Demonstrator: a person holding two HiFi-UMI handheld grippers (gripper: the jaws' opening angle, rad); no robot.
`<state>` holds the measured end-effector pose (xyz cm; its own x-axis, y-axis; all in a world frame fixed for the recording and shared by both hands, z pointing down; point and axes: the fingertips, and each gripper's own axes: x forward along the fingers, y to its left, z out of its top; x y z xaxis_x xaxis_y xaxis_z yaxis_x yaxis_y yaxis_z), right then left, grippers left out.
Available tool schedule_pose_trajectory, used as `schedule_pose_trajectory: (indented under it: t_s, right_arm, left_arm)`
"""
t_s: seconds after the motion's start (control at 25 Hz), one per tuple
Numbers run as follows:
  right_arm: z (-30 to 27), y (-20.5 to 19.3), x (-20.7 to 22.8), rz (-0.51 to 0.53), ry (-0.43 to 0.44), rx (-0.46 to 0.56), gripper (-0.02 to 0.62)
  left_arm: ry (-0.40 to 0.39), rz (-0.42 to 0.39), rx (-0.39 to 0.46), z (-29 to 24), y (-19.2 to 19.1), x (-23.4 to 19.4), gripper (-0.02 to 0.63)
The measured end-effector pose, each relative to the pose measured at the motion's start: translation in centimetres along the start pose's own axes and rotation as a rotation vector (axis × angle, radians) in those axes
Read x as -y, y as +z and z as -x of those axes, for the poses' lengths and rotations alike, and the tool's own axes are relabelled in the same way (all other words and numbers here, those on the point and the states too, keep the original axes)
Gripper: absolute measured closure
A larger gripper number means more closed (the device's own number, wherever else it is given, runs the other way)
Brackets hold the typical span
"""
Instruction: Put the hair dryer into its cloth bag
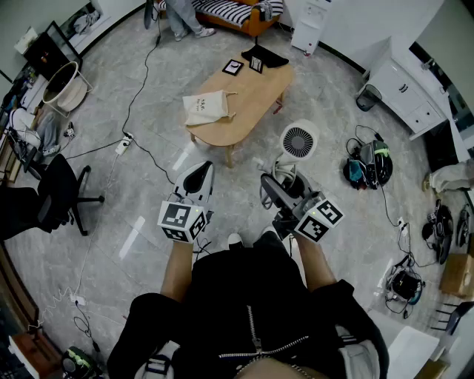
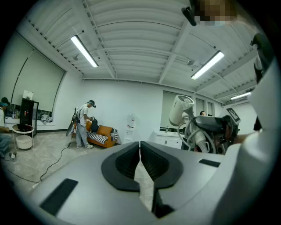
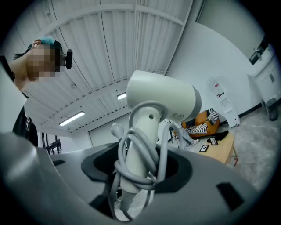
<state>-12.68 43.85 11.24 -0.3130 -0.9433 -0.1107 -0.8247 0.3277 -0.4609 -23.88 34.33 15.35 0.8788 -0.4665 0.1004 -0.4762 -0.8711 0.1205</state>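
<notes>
A beige cloth bag [image 1: 206,107] lies flat on the low wooden table [image 1: 255,100], well ahead of both grippers. My right gripper [image 1: 275,186] is shut on the handle of the white hair dryer [image 1: 286,175], whose grey cord is wound round that handle. In the right gripper view the hair dryer [image 3: 162,99] stands upright between the dark pads [image 3: 99,165], its head above them. My left gripper [image 1: 195,180] is held beside it, shut with nothing between its pads [image 2: 125,160]. From the left gripper view the hair dryer [image 2: 181,110] shows at the right, apart from that gripper.
A white round fan [image 1: 298,141] stands on the floor just beyond the right gripper. Two small black frames [image 1: 232,67] and a black cloth [image 1: 268,58] sit at the table's far end. A black office chair [image 1: 55,194] and floor cables are left; a person [image 1: 181,18] stands by the sofa.
</notes>
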Motion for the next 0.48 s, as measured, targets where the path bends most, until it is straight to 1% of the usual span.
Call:
schedule_pose_trajectory:
  t_s: [0.32, 0.48]
  right_arm:
    - [1.1, -0.3, 0.0, 0.01, -0.007, -0.006, 0.35]
    - [1.7, 0.1, -0.1, 0.007, 0.01, 0.008, 0.348]
  left_arm:
    - [-0.008, 0.007, -0.015, 0.3, -0.7, 1.0, 0.588]
    - [-0.022, 0.009, -0.016, -0.2, -0.5, 1.7, 0.589]
